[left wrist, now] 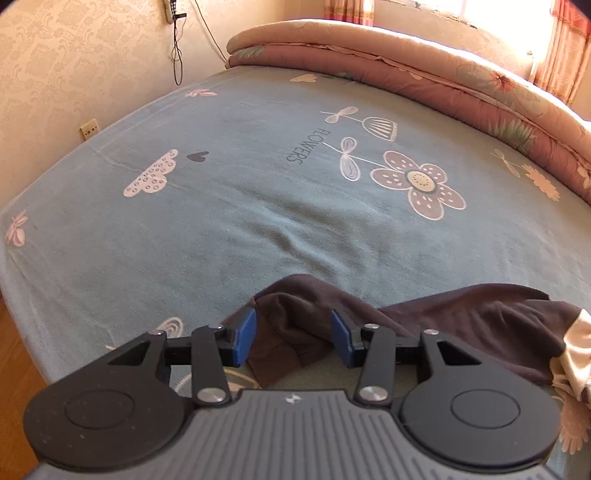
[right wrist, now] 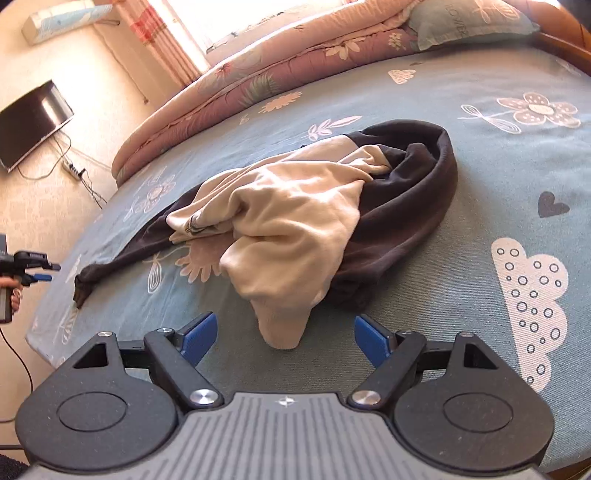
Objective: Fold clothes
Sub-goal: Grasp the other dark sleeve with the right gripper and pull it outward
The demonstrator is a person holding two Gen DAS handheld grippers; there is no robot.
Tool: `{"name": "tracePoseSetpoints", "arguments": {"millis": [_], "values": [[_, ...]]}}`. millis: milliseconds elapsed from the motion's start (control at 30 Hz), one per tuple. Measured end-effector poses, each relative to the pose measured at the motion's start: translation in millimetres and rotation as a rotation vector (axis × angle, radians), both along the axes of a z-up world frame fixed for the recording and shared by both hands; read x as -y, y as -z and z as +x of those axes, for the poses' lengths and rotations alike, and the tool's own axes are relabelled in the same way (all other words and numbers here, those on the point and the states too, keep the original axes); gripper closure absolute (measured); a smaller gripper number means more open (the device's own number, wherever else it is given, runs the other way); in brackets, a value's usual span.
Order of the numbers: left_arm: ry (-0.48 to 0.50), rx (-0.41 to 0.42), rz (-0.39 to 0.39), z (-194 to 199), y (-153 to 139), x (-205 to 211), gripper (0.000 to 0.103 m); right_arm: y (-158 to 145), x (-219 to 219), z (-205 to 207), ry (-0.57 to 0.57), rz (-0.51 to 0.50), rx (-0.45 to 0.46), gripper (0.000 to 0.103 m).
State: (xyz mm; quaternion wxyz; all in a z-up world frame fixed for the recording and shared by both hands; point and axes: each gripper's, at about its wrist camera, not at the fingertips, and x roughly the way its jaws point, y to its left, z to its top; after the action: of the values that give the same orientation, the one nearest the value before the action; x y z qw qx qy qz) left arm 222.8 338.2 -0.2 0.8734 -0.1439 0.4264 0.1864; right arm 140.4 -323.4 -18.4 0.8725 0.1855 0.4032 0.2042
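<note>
Your left gripper (left wrist: pixel 293 338) had its 2 fingers parted around the dark cuff (left wrist: pixel 284 354), not pinching; your right gripper (right wrist: pixel 284 338) gaped before the cream tip. The sweatshirt (right wrist: pixel 295 221) lay crumpled on the bed (right wrist: pixel 480 177), unfolded, all folds remaining.

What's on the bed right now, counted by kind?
Garments: 1, the crumpled cream-and-brown top
Quilts: 1, the folded floral quilt
Pillows: 1, the blue pillow
Total: 3
</note>
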Motion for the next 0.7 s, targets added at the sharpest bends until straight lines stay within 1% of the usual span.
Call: {"name": "tracePoseSetpoints", "arguments": {"millis": [100, 167, 233, 267, 333, 400, 433, 467, 500, 533, 600, 667, 700], "values": [[0.095, 0.011, -0.067, -3.8, 2.2, 32.8, 0.057, 15.2, 29.6, 15.0, 0.097, 0.058, -0.025, 0.019], [0.159, 0.018, -0.111, -6.3, 3.7, 54.7, 0.057, 28.4, 49.8, 25.4, 0.158, 0.132, -0.048, 0.024], [0.223, 0.025, -0.155, -8.9, 5.2, 76.6, 0.057, 44.6, 67.8, 35.6, 0.200, 0.269, -0.085, 0.030], [0.257, 0.028, -0.178, -10.0, 6.2, 88.7, 0.057, 51.6, 72.9, 39.7, 0.211, 0.333, -0.095, 0.031], [0.365, 0.022, -0.222, -8.2, 13.5, 130.9, 0.056, 67.5, 72.6, 50.2, 0.229, 0.416, -0.135, 0.035], [0.457, 0.015, -0.247, -6.5, 21.8, 170.5, 0.056, 83.4, 72.0, 60.5, 0.246, 0.496, -0.173, 0.039], [0.500, 0.012, -0.256, -6.1, 26.3, 191.3, 0.056, 89.9, 68.9, 64.9, 0.257, 0.511, -0.173, 0.054], [0.532, 0.013, -0.258, -6.9, 30.3, 209.8, 0.055, 95.8, 68.2, 69.1, 0.277, 0.520, -0.172, 0.061], [0.565, 0.014, -0.259, -7.8, 34.3, 228.2, 0.053, 101.6, 67.5, 73.3, 0.298, 0.528, -0.172, 0.080], [0.597, 0.015, -0.261, -8.7, 38.4, 246.4, 0.052, 107.6, 67.2, 77.1, 0.318, 0.543, -0.171, 0.094], [0.649, 0.018, -0.267, -11.9, 46.2, 277.2, 0.051, 120.8, 74.2, 79.0, 0.353, 0.667, -0.175, 0.094], [0.684, 0.019, -0.271, -16.6, 53.5, 299.0, 0.051, 118.7, 73.4, 77.1, 0.362, 0.672, -0.186, 0.094], [0.700, 0.019, -0.272, -18.9, 57.0, 309.4, 0.051, 115.6, 69.3, 74.3, 0.355, 0.646, -0.182, 0.093]]}}
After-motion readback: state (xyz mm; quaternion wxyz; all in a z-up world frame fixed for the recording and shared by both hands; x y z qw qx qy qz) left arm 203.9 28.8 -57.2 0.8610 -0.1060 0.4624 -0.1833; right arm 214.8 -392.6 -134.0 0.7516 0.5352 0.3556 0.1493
